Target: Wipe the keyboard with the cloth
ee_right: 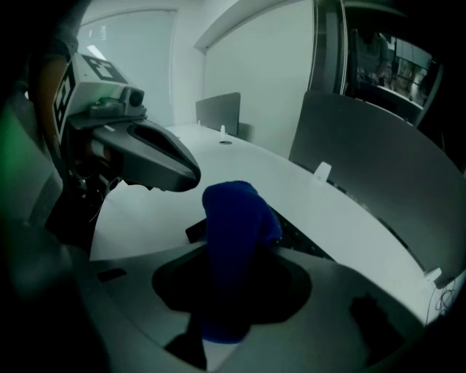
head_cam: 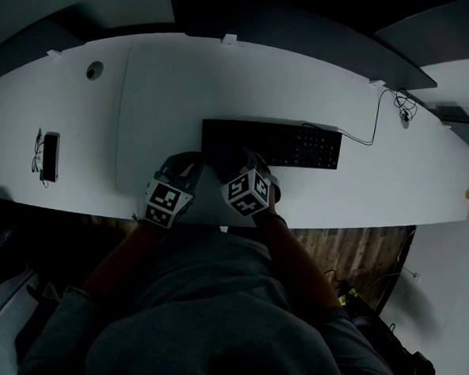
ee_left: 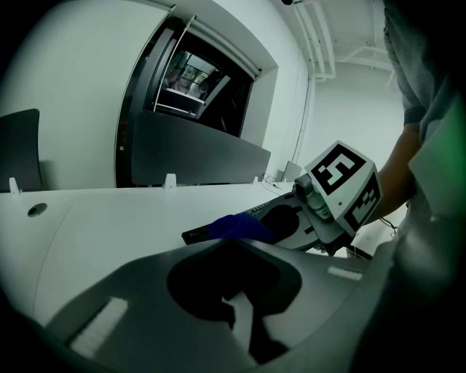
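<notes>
So the right gripper had its fingers clamped on a blue cloth, with the bunched end poking out past the tips. It sat right over the 9 o'clock end of the black keyboard, which lay mid-desk with its cable trailing off toward 3 o'clock. The left gripper was just beside it at 9 o'clock, off the keys and over bare white desk. Its fingers looked pinched together with nothing in them.

My take: the wipe was only at the starting corner. To do it well, I'd press the cloth lightly flat on the keys and drag it in long passes toward 3 o'clock, row by row. The free left gripper could pin the keyboard's near edge, since a light board like that probably slides. Keep the cloth clear of the cable too.
</notes>
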The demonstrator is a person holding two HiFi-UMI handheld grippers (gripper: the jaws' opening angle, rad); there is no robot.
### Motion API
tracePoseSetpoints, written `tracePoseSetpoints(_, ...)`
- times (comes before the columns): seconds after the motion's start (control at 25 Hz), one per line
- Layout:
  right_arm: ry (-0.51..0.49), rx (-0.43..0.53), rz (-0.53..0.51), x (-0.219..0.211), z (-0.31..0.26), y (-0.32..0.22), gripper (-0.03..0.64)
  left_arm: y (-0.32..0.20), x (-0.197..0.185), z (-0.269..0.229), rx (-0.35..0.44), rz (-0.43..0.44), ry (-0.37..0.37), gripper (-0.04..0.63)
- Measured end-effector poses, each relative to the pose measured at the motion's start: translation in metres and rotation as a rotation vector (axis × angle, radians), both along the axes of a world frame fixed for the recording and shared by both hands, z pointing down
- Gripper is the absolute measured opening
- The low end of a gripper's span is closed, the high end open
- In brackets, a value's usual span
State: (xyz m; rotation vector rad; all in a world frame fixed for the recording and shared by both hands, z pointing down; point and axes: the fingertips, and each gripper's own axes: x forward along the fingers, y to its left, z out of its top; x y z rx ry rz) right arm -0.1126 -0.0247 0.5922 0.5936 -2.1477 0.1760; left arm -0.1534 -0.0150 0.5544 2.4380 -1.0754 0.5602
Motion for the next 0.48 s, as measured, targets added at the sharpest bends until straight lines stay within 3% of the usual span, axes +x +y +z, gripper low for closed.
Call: tracePoseSetpoints(0.48, -0.020, -0.002, 0.049, 0.038, 0.002, -0.002, 0.137, 0.001, 0.038, 0.006, -0.022, 0.043, -0.013, 0.008)
